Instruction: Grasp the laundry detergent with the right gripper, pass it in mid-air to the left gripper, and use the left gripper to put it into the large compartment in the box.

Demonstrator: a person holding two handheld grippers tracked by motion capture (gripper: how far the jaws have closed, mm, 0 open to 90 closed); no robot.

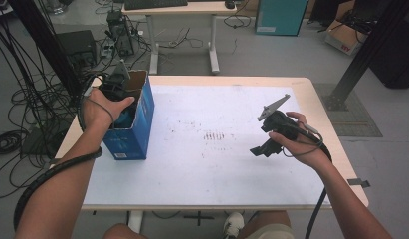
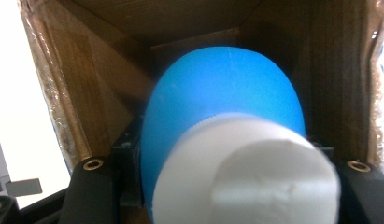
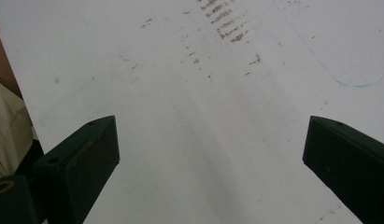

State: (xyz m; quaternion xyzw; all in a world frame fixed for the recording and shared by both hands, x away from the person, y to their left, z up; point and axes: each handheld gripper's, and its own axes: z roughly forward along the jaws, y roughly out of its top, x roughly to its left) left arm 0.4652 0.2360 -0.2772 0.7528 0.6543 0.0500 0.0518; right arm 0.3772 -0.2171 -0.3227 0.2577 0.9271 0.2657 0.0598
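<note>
A blue-and-white bottle (image 2: 227, 140) sits inside the open blue box (image 1: 137, 124) near the tabletop's (image 1: 217, 164) left edge, clenched by the left gripper (image 2: 227, 186), which reaches into the box. The right gripper (image 3: 210, 154) hovers released over the right side of the tabletop.

A blue bottle (image 2: 217, 107) with a white cap (image 2: 255, 177) sits inside the open blue box (image 1: 142, 114).
</note>
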